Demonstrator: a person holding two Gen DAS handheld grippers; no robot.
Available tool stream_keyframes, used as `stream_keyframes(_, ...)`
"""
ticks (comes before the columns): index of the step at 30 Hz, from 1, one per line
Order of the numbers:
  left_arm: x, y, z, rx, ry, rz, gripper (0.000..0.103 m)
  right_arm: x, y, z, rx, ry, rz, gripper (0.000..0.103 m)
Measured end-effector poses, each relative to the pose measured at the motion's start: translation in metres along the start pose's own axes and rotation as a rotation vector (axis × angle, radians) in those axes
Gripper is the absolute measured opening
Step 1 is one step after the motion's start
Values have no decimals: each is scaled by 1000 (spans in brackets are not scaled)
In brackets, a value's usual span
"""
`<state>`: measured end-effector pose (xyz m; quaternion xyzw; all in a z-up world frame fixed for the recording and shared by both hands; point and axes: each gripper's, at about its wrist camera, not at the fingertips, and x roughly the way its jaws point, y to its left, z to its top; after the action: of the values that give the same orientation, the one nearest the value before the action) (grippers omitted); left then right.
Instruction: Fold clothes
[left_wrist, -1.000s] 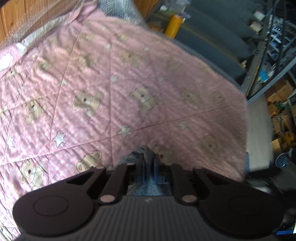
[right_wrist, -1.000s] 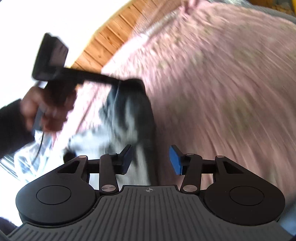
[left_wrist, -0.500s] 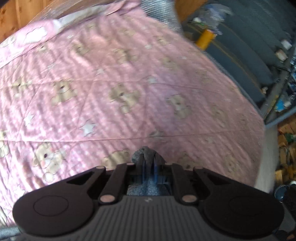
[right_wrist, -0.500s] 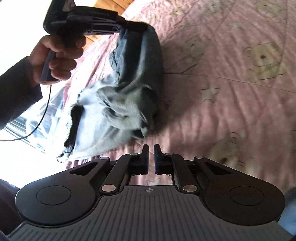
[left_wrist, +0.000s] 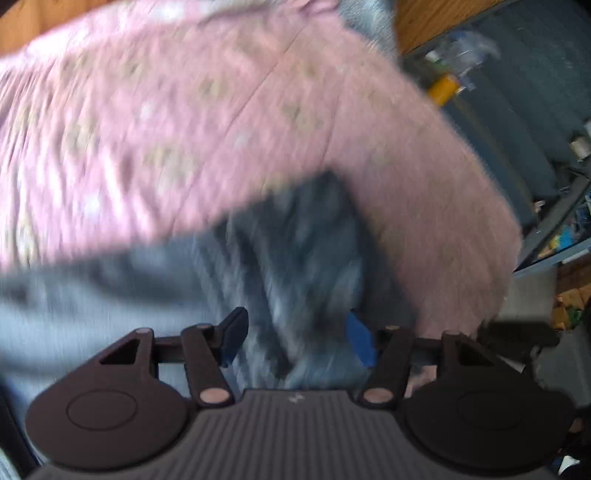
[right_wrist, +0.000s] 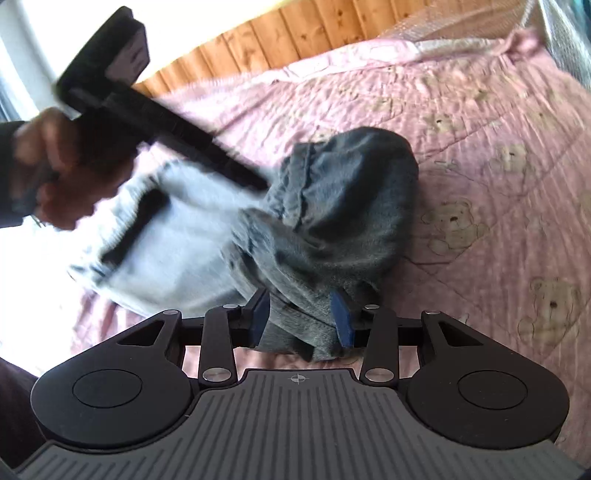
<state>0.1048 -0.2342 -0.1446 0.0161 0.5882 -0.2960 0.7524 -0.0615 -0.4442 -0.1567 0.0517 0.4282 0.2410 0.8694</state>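
Observation:
A crumpled grey garment (right_wrist: 332, 221) with a pale lining lies bunched on the pink bear-print quilt (right_wrist: 498, 147). My right gripper (right_wrist: 301, 319) is open, its jaws on either side of the garment's near edge. My left gripper (left_wrist: 295, 336) is open right above the same garment (left_wrist: 288, 258); that view is blurred. In the right wrist view the left gripper (right_wrist: 255, 184) reaches in from the upper left, held by a hand (right_wrist: 66, 173), with its tip at the garment's top fold.
A wooden headboard (right_wrist: 295, 37) runs behind the bed. In the left wrist view dark shelving with clutter (left_wrist: 517, 110) stands beyond the quilt's right edge (left_wrist: 491, 236).
My left gripper has let go of the garment and opened. The garment has dropped onto the quilt. My right gripper has gone from shut to open and moved up to the garment's near edge.

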Motion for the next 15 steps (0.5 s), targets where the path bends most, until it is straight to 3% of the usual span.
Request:
stream_keyframes(2, 8, 1, -8, -15, -20, -12, 60, 9, 6, 2, -49, 19, -32, 41)
stream_keyframes(4, 15, 0, -12, -15, -37, -36, 57, 17, 8, 2, -95, 51, -61, 33)
stream_keyframes(6, 21, -3, -13, 9, 7, -63, 15, 20, 12, 2, -173, 77, -98, 6)
stream_keyframes(7, 21, -4, -15, 17, 23, -68, 15, 19, 15, 2, -212, 89, -105, 2)
stream_keyframes(10, 11, 0, -27, 5, 53, -44, 14, 8, 24, 0, -292, 125, -56, 0)
stream_keyframes(13, 13, 16, -40, -80, 80, -39, 14, 8, 29, -9, -327, 186, -31, 0)
stream_keyframes(15, 16, 25, -41, -153, 55, -71, 15, 5, 24, -11, -273, 190, -20, 0)
